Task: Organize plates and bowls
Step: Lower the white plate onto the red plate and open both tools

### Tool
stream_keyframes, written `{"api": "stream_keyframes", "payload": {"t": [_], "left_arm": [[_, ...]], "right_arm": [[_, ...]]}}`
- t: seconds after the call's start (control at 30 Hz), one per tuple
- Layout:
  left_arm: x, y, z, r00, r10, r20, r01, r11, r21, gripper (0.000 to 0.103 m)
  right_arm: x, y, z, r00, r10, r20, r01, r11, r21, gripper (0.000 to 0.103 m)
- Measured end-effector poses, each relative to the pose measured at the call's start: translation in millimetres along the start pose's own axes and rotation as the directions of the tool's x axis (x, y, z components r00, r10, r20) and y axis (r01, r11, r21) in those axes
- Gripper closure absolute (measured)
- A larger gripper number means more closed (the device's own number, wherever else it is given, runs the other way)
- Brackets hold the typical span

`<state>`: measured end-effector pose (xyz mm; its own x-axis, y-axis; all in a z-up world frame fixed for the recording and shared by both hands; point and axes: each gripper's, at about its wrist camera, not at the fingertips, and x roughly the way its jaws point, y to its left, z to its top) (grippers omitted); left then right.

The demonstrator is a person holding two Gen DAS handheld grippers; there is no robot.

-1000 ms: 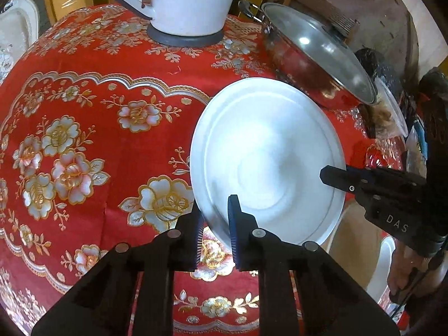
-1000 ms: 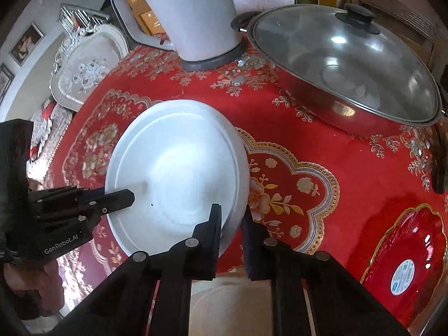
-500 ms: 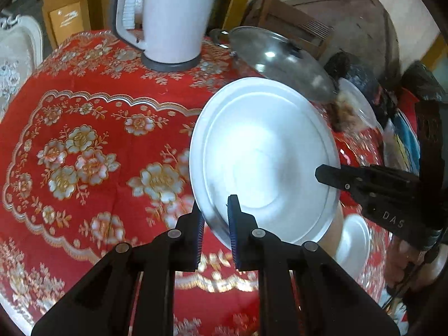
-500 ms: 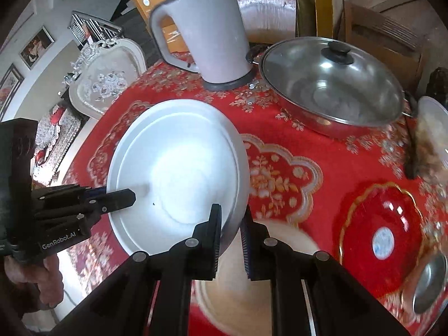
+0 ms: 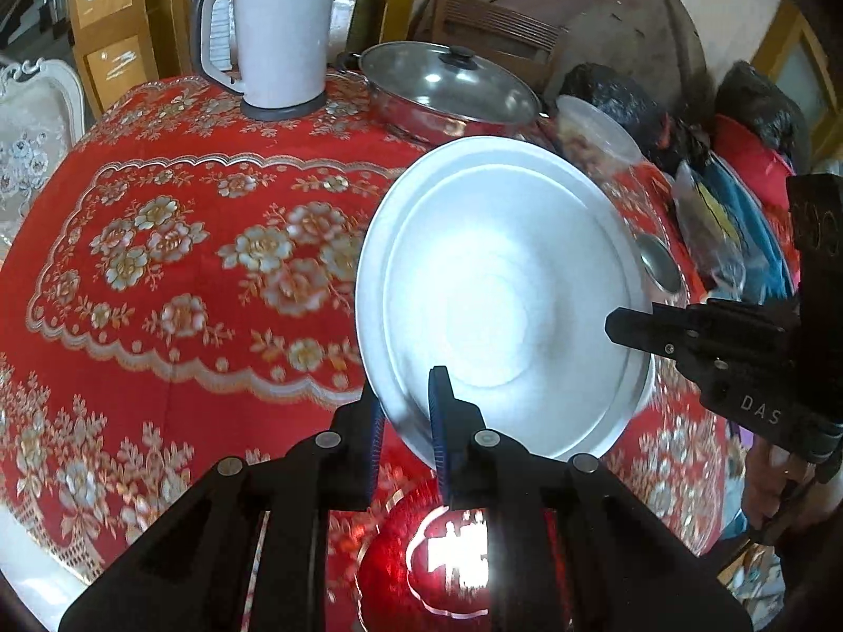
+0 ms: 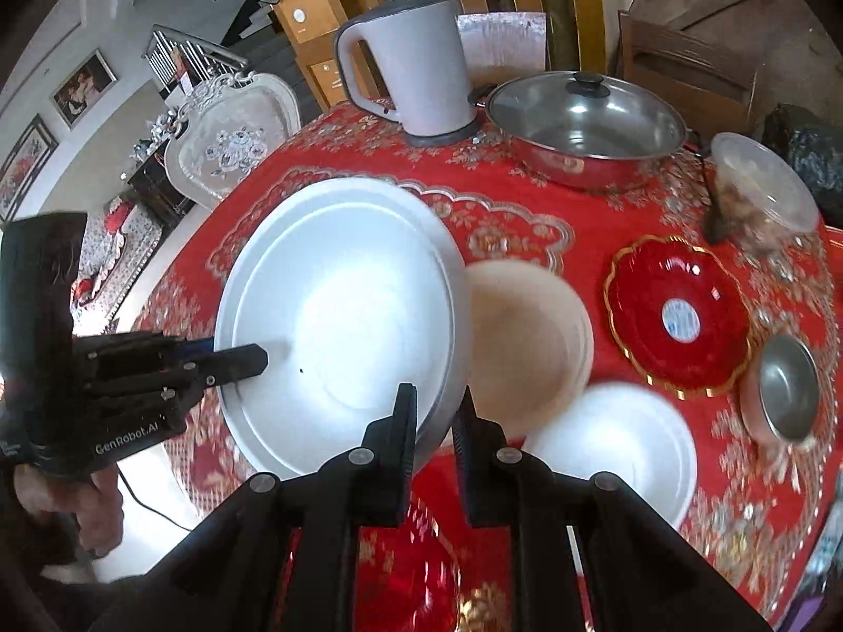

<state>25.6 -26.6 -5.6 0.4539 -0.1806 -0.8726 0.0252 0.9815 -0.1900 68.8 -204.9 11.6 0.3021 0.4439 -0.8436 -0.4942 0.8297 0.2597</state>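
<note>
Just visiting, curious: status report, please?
Both hand-held grippers clamp the white plate, held above the table. Beige plate underneath. Nothing blocking.

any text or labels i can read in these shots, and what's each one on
"DAS": white letters on the body of the right gripper, left wrist view.
"GenRobot.AI": white letters on the body of the left gripper, right wrist view.
Round white and blue sticker in the middle of the red plate: print too small to read.
Framed pictures on the wall: no legible text.
Nothing readable on the kettle or the white plate.
</note>
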Motion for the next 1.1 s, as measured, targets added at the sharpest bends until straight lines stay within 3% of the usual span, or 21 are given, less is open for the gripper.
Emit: {"api": "stream_keyframes", "payload": {"t": [0.27, 0.53, 0.73, 0.93, 1.1], "left_arm": [[-2, -9, -51, 0.999, -0.009, -0.048, 0.01, 1.0, 0.015, 0.088], [8, -15, -106, 0.994, 0.004, -0.109, -0.001, 1.0, 0.029, 0.087], [19, -18, -137, 0.983, -0.015, -0.185, 0.024, 0.999, 0.045, 0.087], [35, -19, -150, 0.972, 0.013, -0.235, -0.002, 0.999, 0.045, 0.087], [36, -21, -150, 0.974, 0.026, -0.223, -0.015, 0.999, 0.05, 0.087]], "right_arm": [[-14, 13, -61, 1.0, 0.016, 0.006, -0.017, 1.0, 0.025, 0.089], [-7, 28, -117, 0.999, 0.016, -0.04, -0.015, 1.0, 0.017, 0.089], [5, 24, -156, 0.996, 0.039, -0.083, -0.032, 0.997, 0.077, 0.089], [21, 18, -172, 0.992, 0.048, -0.115, -0.034, 0.992, 0.119, 0.089], [25, 14, -171, 0.993, 0.055, -0.109, -0.04, 0.99, 0.135, 0.089]]}}
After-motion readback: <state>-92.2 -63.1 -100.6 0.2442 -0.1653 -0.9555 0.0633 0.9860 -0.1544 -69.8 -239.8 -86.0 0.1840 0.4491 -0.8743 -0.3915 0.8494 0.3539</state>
